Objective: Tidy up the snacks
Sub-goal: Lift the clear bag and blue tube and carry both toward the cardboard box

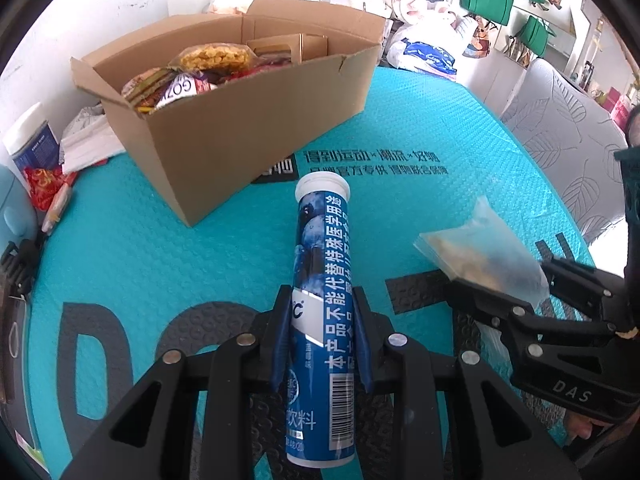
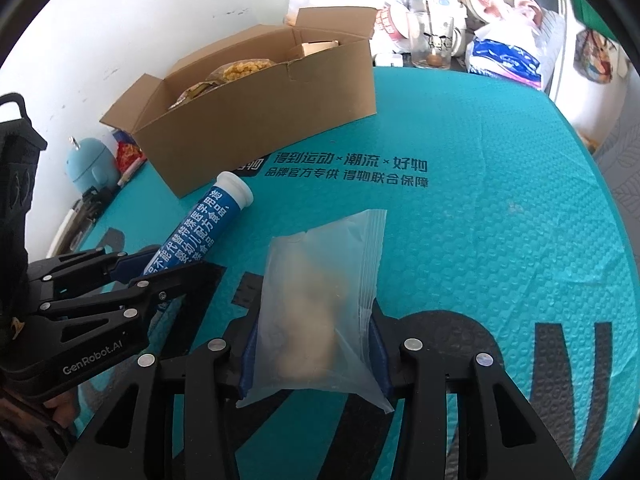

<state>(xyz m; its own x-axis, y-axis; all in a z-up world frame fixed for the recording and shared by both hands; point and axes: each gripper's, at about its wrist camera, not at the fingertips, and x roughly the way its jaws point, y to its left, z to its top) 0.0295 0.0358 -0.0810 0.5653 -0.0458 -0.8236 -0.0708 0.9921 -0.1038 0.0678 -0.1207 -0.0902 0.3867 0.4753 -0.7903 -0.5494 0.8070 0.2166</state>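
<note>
My left gripper point(image 1: 322, 304) is shut on a blue tube with a white cap point(image 1: 320, 264), held over the teal mat and pointing toward the open cardboard box point(image 1: 256, 120). The box holds several snack packs point(image 1: 208, 60). My right gripper point(image 2: 314, 324) is shut on a clear frosted snack bag point(image 2: 320, 304) with pale pieces inside. In the right wrist view the left gripper point(image 2: 144, 276) sits at the left with the tube point(image 2: 200, 224), and the box point(image 2: 260, 108) lies beyond. In the left wrist view the right gripper point(image 1: 516, 284) holds the bag point(image 1: 480, 248) at the right.
The teal mat point(image 2: 480, 220) with black print covers the table. A white-lidded can point(image 1: 30, 144), a red wrapper point(image 1: 44, 184) and a light blue gadget point(image 2: 88, 164) sit at the left edge. Bags, a glass jar point(image 2: 434, 46) and clutter stand behind the table.
</note>
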